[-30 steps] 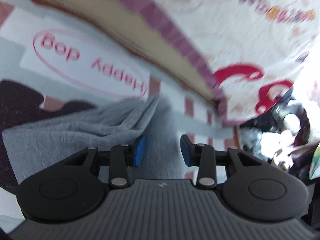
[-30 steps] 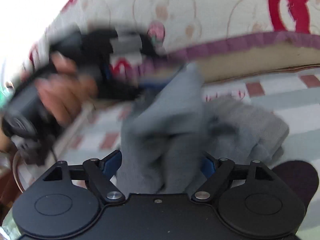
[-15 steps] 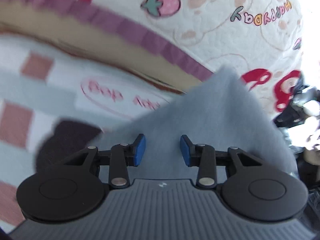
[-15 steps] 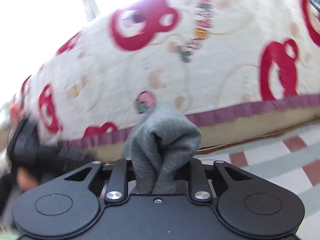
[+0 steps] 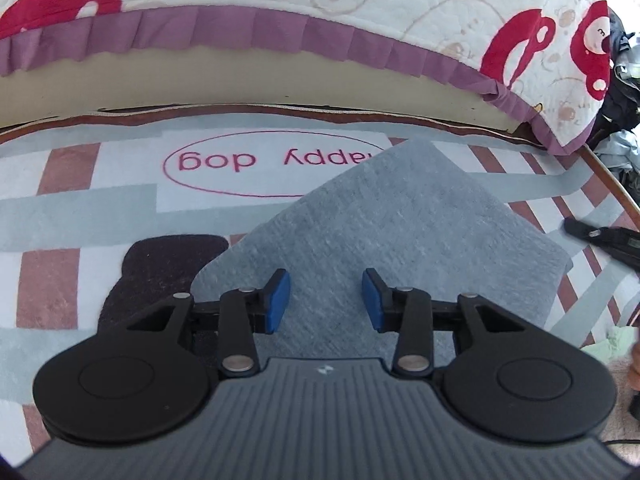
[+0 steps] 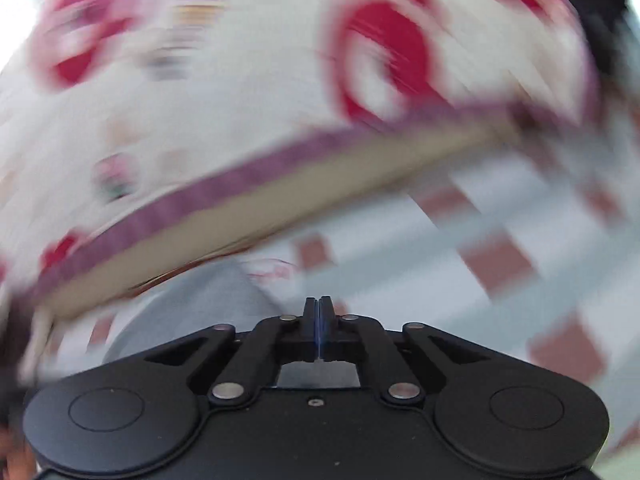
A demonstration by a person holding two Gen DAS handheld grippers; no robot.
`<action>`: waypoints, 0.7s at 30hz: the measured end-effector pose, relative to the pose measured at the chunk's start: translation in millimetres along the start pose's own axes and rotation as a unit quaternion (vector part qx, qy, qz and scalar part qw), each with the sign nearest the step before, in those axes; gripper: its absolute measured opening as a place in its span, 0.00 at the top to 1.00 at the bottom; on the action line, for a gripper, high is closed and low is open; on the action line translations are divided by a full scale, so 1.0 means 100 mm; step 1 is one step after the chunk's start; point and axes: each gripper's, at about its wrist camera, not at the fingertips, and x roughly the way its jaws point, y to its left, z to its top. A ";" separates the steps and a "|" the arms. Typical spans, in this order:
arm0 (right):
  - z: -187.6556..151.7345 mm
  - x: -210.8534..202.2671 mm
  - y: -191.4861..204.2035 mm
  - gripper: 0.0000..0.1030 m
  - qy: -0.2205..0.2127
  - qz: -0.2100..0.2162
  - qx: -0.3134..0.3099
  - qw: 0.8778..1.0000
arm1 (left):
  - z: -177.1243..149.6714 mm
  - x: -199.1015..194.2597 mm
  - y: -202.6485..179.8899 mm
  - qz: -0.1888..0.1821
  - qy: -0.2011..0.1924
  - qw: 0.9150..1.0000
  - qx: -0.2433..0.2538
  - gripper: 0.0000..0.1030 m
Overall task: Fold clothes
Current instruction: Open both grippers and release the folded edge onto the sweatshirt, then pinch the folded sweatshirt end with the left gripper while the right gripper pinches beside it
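Our left gripper (image 5: 324,296) hovers part open and empty over the folded grey garment (image 5: 400,240) on the checked mat (image 5: 80,216); our right gripper (image 6: 319,312) is closed empty. Dragging either could rumple the fold.

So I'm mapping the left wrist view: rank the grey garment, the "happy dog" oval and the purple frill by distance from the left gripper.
1. Grey garment, under the left gripper.
2. "Happy dog" oval, beyond on the mat.
3. Purple frill, farthest, along the bedspread's edge.

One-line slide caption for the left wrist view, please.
Left gripper, jaws apart, hovers over a flat folded grey garment on a checked "happy dog" mat beside a quilted bed.
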 end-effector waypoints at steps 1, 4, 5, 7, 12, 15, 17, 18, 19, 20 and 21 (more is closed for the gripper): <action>-0.01 -0.05 0.13 0.92 0.007 0.031 -0.036 0.999 | 0.00 0.01 -0.01 -0.001 -0.001 1.000 0.001 0.63; -0.17 -0.06 0.52 0.46 0.041 0.052 -0.113 0.991 | 0.01 0.03 -0.03 0.000 -0.002 1.000 0.000 0.63; -0.23 -0.01 0.58 0.39 0.051 0.039 -0.129 0.990 | 0.01 0.03 -0.04 0.000 -0.002 1.000 0.000 0.63; -0.33 0.19 0.63 0.44 0.090 -0.011 -0.155 0.984 | 0.02 0.03 -0.07 0.003 -0.001 1.000 -0.001 0.63; -0.53 0.56 0.43 0.48 0.145 -0.066 -0.128 0.979 | -0.01 -0.07 -0.44 0.030 0.007 0.999 0.039 0.62; -0.47 0.52 0.31 0.48 0.129 -0.068 -0.102 0.984 | -0.03 -0.05 -0.70 0.025 0.014 0.997 0.069 0.59; -0.43 0.45 0.18 0.49 0.119 -0.067 -0.060 0.989 | -0.06 0.05 -0.75 0.044 0.016 0.995 0.091 0.59; -0.40 0.40 0.10 0.50 0.109 -0.072 -0.037 0.991 | -0.08 0.11 -0.74 0.048 0.018 0.994 0.099 0.58; -0.37 0.35 0.03 0.47 0.098 -0.085 -0.016 0.991 | -0.08 0.15 -0.68 0.043 0.022 0.995 0.088 0.58; -0.36 0.30 -0.06 0.45 0.092 -0.095 0.006 0.991 | -0.08 0.18 -0.60 0.032 0.027 0.997 0.068 0.58; -0.35 0.31 -0.13 0.49 0.094 -0.083 0.030 0.992 | -0.06 0.19 -0.50 0.014 0.028 0.999 0.038 0.57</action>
